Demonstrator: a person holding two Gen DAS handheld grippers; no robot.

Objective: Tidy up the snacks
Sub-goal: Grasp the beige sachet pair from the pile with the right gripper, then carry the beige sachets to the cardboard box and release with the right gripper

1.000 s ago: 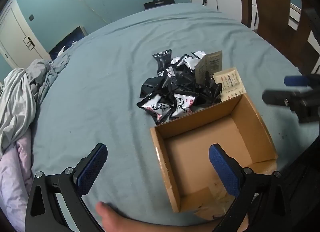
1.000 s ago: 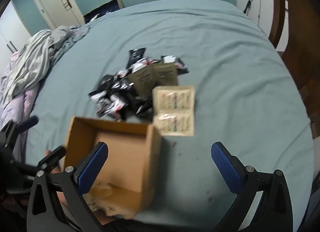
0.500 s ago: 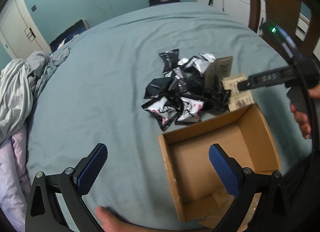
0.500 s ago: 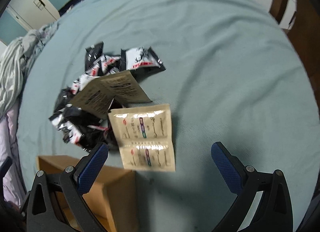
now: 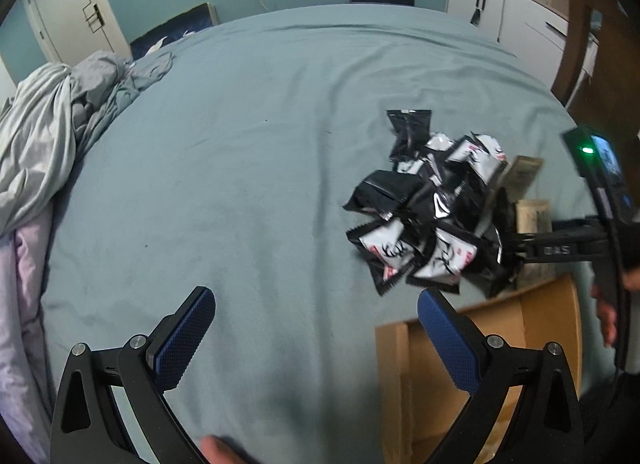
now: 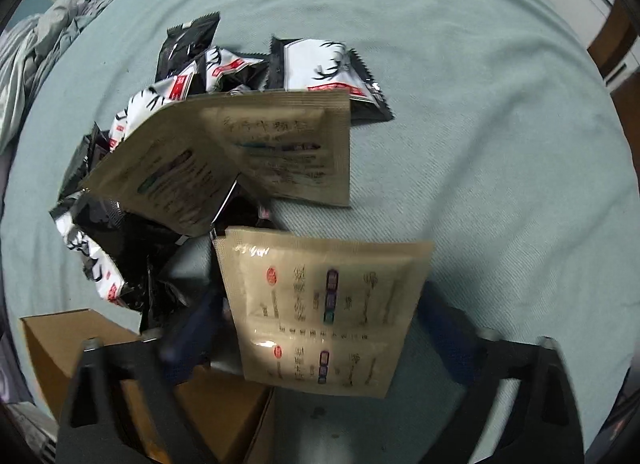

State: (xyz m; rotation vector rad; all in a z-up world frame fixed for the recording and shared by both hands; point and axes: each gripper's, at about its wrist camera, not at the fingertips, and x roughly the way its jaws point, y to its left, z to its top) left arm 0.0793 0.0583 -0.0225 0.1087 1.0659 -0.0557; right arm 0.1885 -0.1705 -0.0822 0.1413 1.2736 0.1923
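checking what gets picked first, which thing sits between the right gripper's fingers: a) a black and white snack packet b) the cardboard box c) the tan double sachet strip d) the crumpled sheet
c: in the right wrist view the tan double sachet strip lies between the closing fingers of the right gripper, pads not yet pressing it.

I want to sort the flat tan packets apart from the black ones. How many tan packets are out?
2 double sachets: one flat on the bedsheet between the closing right jaws; the other leaning on the black-and-white snack pile. More may be hidden beneath.
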